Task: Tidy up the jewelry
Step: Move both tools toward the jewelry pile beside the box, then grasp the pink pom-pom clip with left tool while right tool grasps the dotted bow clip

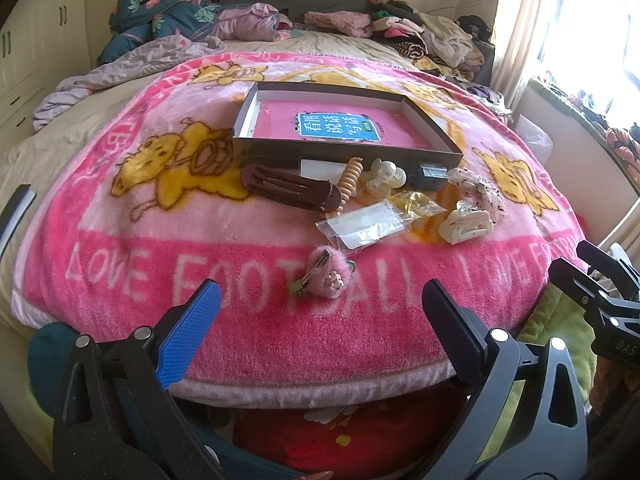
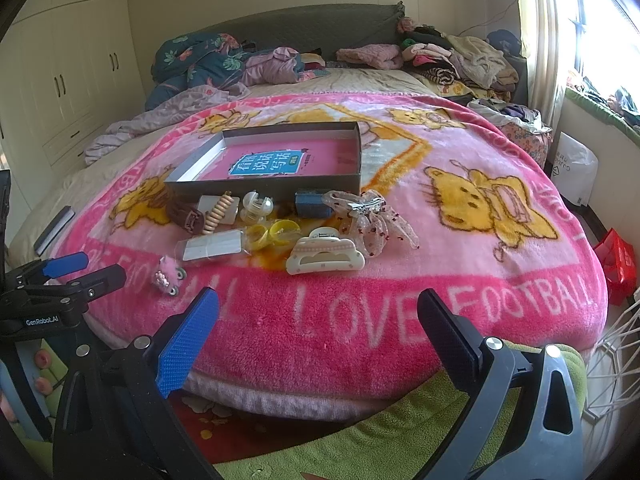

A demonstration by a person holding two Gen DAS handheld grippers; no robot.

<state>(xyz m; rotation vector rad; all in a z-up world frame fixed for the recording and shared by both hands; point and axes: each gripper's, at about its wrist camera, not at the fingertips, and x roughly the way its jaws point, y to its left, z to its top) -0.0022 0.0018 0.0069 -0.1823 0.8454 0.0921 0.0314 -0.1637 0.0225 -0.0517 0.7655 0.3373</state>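
A shallow cardboard box (image 1: 344,153) (image 2: 264,186) with a pink book in it lies on the pink blanket. In front of it lie hair accessories: a brown clip (image 1: 290,188), a beaded coil (image 1: 350,180), a clear claw clip (image 1: 386,178), small plastic bags (image 1: 364,224), a cream claw clip (image 1: 464,224) (image 2: 326,256), a lace bow (image 2: 370,220) and a fluffy pink clip (image 1: 326,274) (image 2: 168,274). My left gripper (image 1: 320,320) is open just short of the fluffy pink clip. My right gripper (image 2: 318,328) is open, a little before the cream claw clip.
The pink blanket (image 1: 120,248) covers a bed with heaped clothes (image 1: 420,32) at the headboard. A wardrobe (image 2: 72,72) stands left, a window (image 2: 600,20) right. A red bag (image 2: 618,268) and white bag (image 2: 574,168) sit beside the bed.
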